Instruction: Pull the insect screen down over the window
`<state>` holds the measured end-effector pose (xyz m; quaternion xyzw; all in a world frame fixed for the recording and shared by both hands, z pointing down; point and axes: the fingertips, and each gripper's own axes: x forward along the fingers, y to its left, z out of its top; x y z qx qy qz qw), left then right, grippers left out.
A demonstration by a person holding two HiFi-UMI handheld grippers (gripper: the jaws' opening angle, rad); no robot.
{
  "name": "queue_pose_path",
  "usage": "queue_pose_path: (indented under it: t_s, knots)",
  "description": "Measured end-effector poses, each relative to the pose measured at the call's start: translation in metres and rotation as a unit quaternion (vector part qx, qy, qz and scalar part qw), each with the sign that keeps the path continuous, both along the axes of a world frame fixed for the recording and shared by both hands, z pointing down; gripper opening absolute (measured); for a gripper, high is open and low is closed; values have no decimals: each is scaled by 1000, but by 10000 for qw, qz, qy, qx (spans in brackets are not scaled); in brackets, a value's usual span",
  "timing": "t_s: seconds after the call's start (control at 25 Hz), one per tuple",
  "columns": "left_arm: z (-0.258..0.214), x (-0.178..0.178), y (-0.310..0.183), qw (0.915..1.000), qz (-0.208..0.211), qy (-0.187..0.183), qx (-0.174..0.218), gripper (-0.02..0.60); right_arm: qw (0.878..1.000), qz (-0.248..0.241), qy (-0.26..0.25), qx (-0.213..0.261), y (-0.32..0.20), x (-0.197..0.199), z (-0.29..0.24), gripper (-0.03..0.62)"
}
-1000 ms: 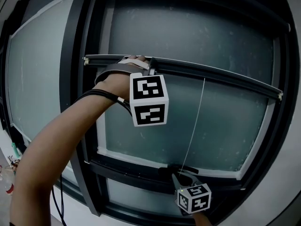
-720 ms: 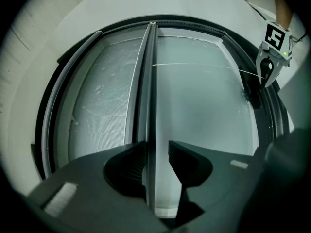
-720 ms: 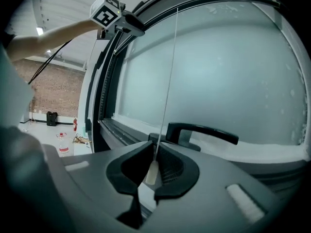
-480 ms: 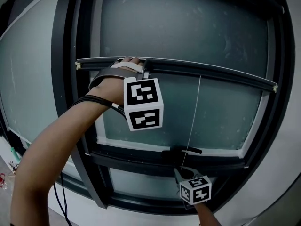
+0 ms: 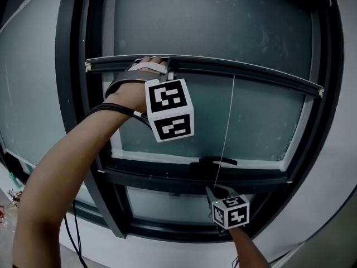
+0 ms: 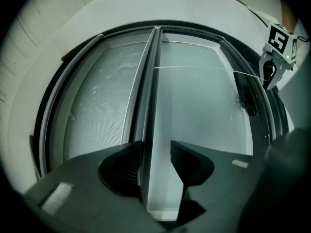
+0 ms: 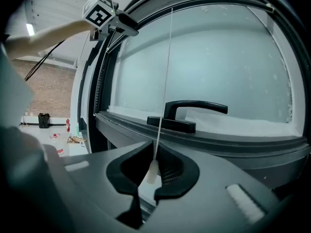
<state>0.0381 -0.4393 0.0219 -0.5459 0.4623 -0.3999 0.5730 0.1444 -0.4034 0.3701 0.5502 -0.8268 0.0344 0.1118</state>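
1. Pulling the pull cord (image 7: 166, 67) straight down works best; the right gripper (image 7: 155, 154) pinches its end.
2. The screen bar (image 5: 245, 75) sits halfway down the window (image 5: 262, 121); jaws of the left gripper (image 6: 156, 149), just opening, straddle it loosely, so keep it level.

screen bar (image 5: 245, 75): came down, nearer the handle (image 5: 215, 162)
left tool (image 6: 156, 150): jaws opening round it, maybe loose
right tool (image 5: 212, 192): lower

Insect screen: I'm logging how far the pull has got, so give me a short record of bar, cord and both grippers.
screen bar: partway down the window, above the handle
cord: taut, running from bar down to right gripper
left gripper: jaws around the bar, just been opening, gap showing
right gripper: jaws shut on the cord's end piece
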Motion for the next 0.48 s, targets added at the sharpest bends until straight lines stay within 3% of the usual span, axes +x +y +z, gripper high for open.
queue_pose_path:
  t_s: [0.32,0.48]
  knots:
    - [14,-6,5,10000,-2,21,-67,196,9996,-27,232,-181,9,-15,16,26]
    - [48,-4,6,9998,-53,-111,-169,193,9982,-10,438,-411,11,-10,52,26]
